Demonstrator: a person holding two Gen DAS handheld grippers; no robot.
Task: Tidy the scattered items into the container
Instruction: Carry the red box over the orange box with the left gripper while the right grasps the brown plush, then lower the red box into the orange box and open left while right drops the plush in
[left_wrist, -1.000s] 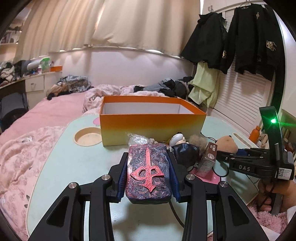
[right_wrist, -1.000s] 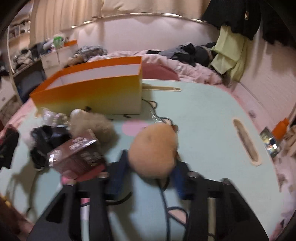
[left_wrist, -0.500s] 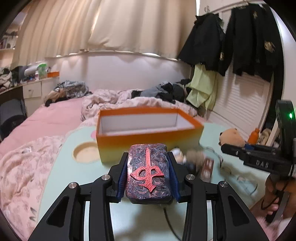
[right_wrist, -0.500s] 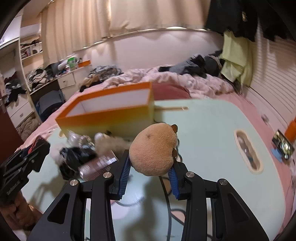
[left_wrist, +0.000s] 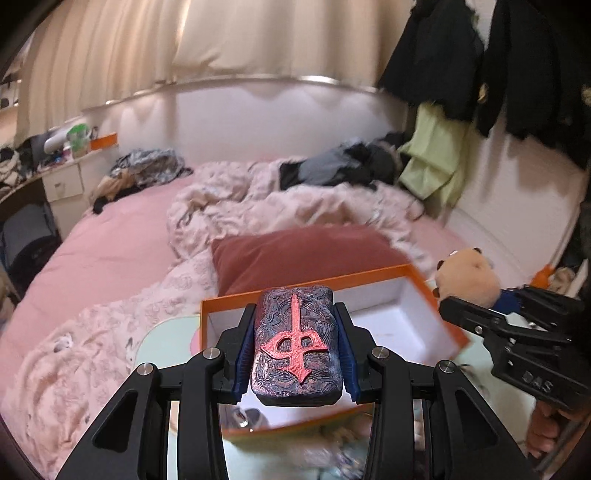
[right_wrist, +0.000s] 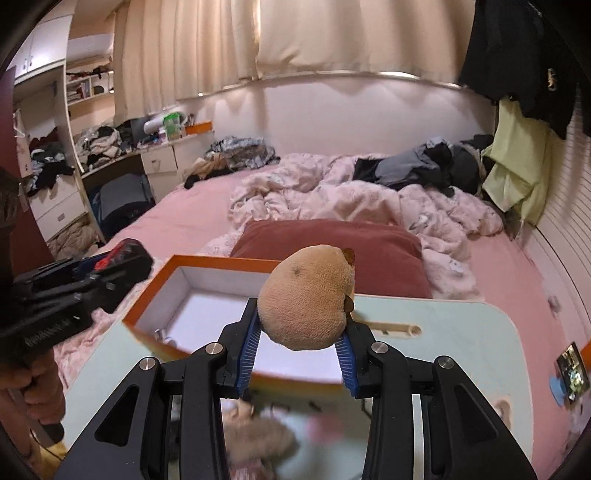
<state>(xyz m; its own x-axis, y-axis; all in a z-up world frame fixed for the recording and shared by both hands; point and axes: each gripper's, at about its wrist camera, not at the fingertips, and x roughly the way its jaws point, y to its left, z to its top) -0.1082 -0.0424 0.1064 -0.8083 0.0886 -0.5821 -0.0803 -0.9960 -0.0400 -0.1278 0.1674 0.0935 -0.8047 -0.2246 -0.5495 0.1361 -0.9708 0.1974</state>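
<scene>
My left gripper (left_wrist: 295, 354) is shut on a dark patterned case with a red emblem (left_wrist: 295, 339) and holds it above the near side of the orange box (left_wrist: 428, 288), whose white inside is bare. My right gripper (right_wrist: 300, 350) is shut on a tan plush toy (right_wrist: 306, 295) and holds it over the near edge of the same box (right_wrist: 207, 263). The plush also shows at the right of the left wrist view (left_wrist: 467, 277). The left gripper shows at the left of the right wrist view (right_wrist: 74, 284).
The box stands on a pale green table (right_wrist: 461, 332) beside a pink bed (left_wrist: 122, 236) with a red pillow (right_wrist: 332, 236). Blurred loose items, one furry (right_wrist: 258, 439), lie on the table under the grippers. A phone (right_wrist: 570, 371) lies at the far right.
Both grippers have risen from the table with their objects and moved forward over the box. The view now looks down into the box instead of at its side.
</scene>
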